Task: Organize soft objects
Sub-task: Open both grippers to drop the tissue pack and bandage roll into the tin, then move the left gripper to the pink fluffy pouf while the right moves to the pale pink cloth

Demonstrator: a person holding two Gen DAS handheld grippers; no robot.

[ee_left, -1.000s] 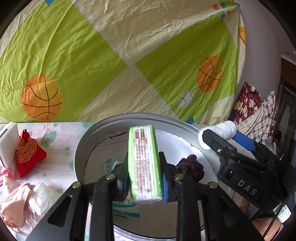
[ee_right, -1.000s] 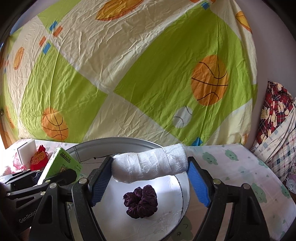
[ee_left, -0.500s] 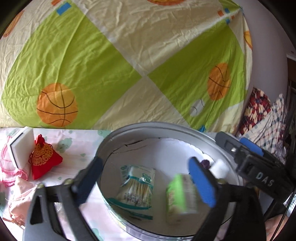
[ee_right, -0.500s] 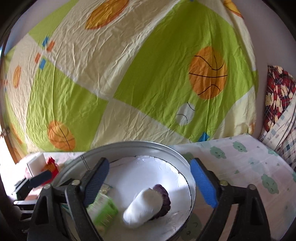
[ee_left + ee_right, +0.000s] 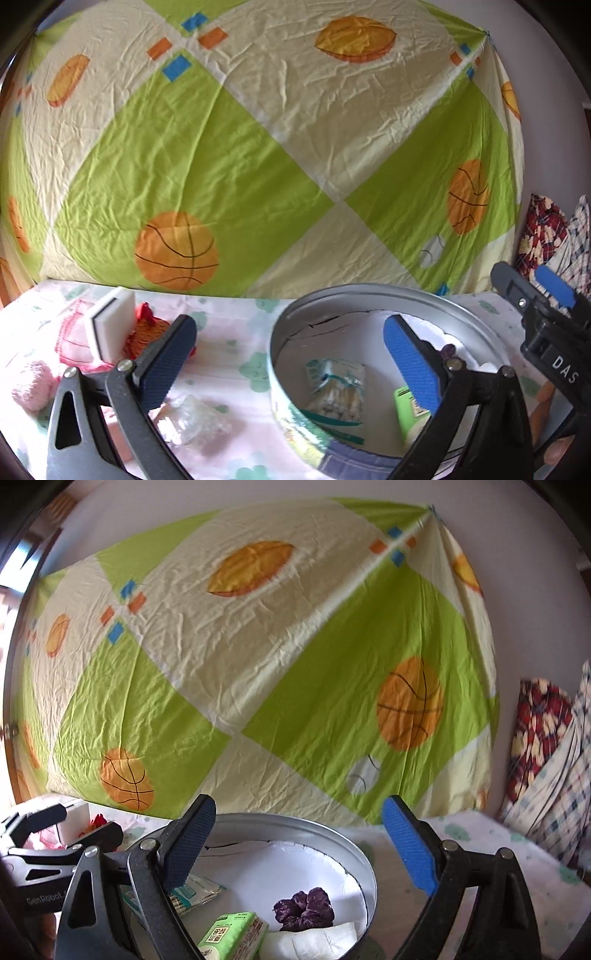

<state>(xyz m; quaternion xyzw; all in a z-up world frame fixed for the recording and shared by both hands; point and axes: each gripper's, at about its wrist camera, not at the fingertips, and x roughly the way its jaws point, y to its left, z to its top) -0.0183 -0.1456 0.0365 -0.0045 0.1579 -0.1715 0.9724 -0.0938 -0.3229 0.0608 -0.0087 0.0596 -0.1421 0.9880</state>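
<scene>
**Soft objects: hazards with both claws empty at the tin**

Soft objects already lying in the round tin: green tissue pack at the near edge, white gauze roll just right of it, purple scrunchie touching the roll on its far side, cotton swab packet toward the left. Crowded on the near side, bare on the far side.

Left gripper: jaws spread wide, nothing between the pads, right finger over the tin and left finger over the table cover. Right gripper: likewise wide and empty, above the tin's near half.

Waiting to the left of the tin: sponge standing on edge, red pouch right beside it, pink mesh bag, pink ball, clear plastic bag nearest.

Likely faults, judged from this layout:

- Snagging the tin rim with a low finger while crossing leftward; probable shove or tip of the tin, spilling its contents.
- Knocking over the sponge while reaching for the pouch behind it.
- Slipping or pinching only a fold on the clear bag; thin film, little to bite on.
- Rolling the pink ball off the left edge with a glancing touch.
- Collision between the two grippers, close together at the tin.
- Piling further items on the near heap; risk of overflow past the rim.
</scene>
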